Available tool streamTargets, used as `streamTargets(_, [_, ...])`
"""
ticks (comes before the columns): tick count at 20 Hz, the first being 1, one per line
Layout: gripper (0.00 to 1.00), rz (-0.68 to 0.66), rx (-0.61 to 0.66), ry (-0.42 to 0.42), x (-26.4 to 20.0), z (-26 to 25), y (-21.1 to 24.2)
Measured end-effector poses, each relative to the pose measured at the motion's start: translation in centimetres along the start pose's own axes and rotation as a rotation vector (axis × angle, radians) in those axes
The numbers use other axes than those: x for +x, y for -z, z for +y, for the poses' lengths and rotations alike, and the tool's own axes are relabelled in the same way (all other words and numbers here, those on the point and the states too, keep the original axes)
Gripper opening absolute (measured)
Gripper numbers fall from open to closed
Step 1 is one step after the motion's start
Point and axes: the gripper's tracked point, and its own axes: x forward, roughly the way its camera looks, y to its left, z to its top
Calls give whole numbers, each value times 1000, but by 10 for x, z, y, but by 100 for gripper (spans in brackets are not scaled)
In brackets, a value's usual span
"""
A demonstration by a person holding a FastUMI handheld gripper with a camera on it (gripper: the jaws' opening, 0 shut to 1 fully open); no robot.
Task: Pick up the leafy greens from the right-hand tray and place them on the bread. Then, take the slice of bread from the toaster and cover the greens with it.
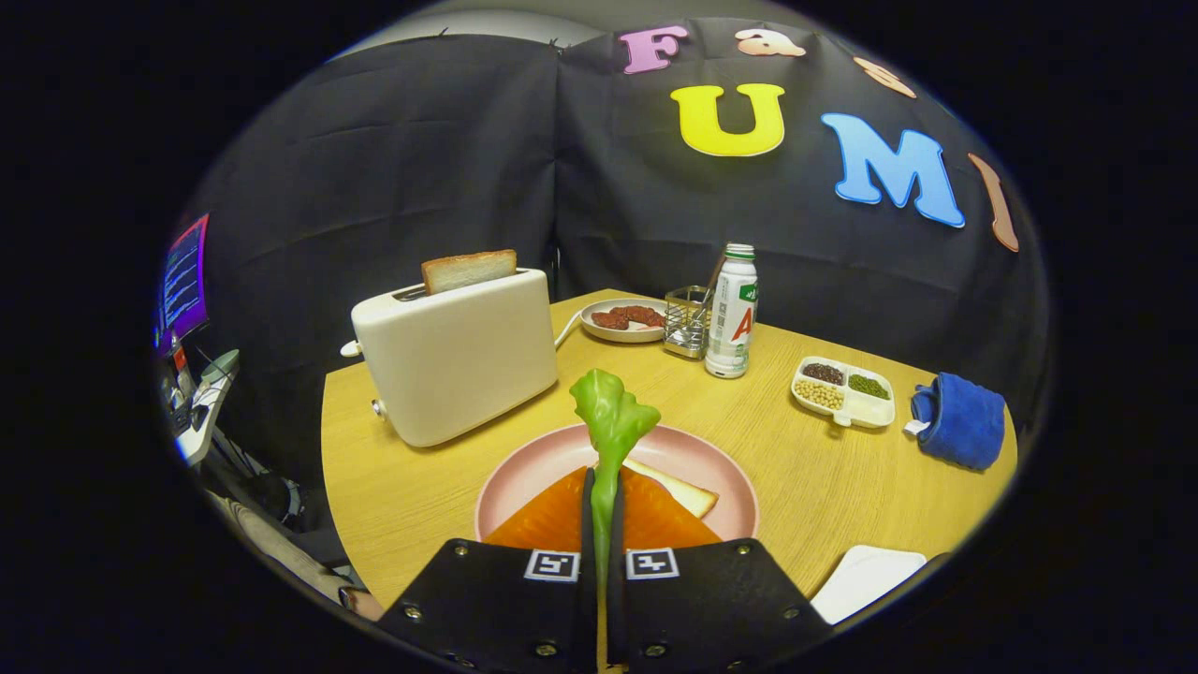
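Note:
My gripper is shut on a leafy green, whose stem is pinched between the fingers while its leaf stands up ahead of them. It hangs above a pink plate. On the plate lies a slice of bread with an orange slice on top of it. Beyond the plate to the left stands a white toaster with a slice of toast sticking up out of its slot.
Behind the plate stand a white bottle, a wire holder and a small dish of dark red food. To the right lie a divided tray of beans and a blue cloth. A white tray's corner is near my fingers on the right.

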Motion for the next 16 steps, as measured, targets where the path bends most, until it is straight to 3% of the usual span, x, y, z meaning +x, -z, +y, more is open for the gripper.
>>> streamTargets(2, [8,1,-14,32,6,-5,0])
streamTargets(6, [12,14,28,-8,12,3,2])
streamTargets(8, [29,5,7,10,11,-2,0])
streamTargets(9, [50,0,-5,24,6,-4,-2])
streamTargets(10, [62,-7,-18,30,11,-4,-2])
streamTargets(11, [94,-14,-27,40,14,-7,-2])
streamTargets(12, [99,-19,-34,49,10,-8,-4])
streamTargets(16, [99,-31,-31,45,8,-4,-8])
